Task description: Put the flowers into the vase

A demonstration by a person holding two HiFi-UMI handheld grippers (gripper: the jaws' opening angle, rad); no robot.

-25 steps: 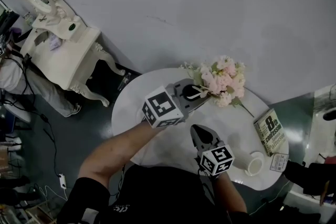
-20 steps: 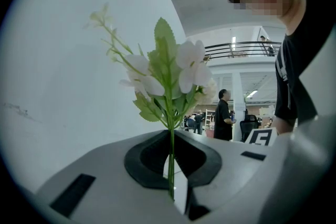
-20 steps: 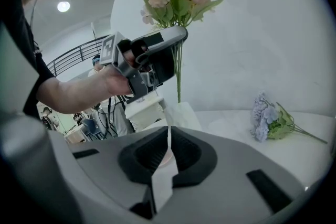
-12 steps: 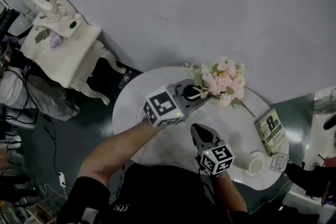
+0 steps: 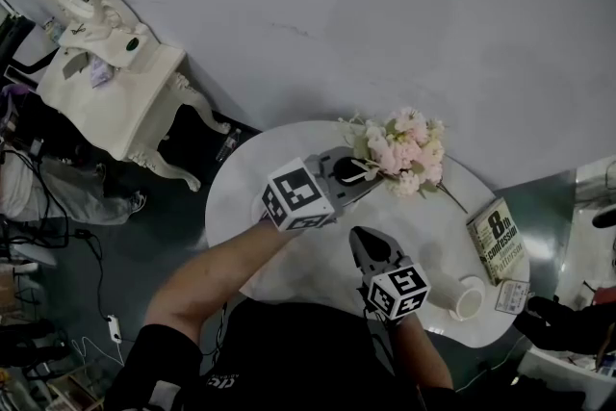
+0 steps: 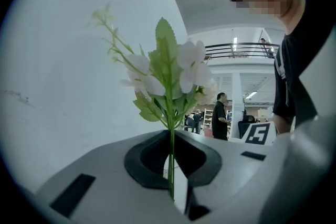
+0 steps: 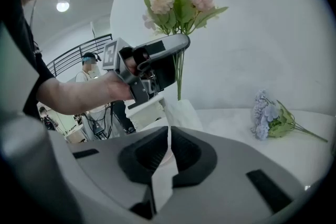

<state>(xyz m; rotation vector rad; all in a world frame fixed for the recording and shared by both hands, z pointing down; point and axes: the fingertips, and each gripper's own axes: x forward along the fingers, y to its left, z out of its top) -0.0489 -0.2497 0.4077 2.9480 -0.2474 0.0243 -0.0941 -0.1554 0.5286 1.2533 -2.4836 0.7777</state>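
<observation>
Head view: the left gripper [image 5: 371,174] holds pink flowers [image 5: 409,149] over the far side of the table [image 5: 231,207]; a white vessel [image 5: 466,301], likely the vase, lies empty near right. Left gripper view: jaws clamp the stems [image 6: 171,165]. Right gripper view: right gripper [image 7: 168,134] closed, empty; blue flowers [image 7: 269,119] lie unplaced.

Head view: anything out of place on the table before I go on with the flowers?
The white vase at the right of the table appears to lie on its side, mouth toward the rim; it needs standing up before anything goes in.
</observation>
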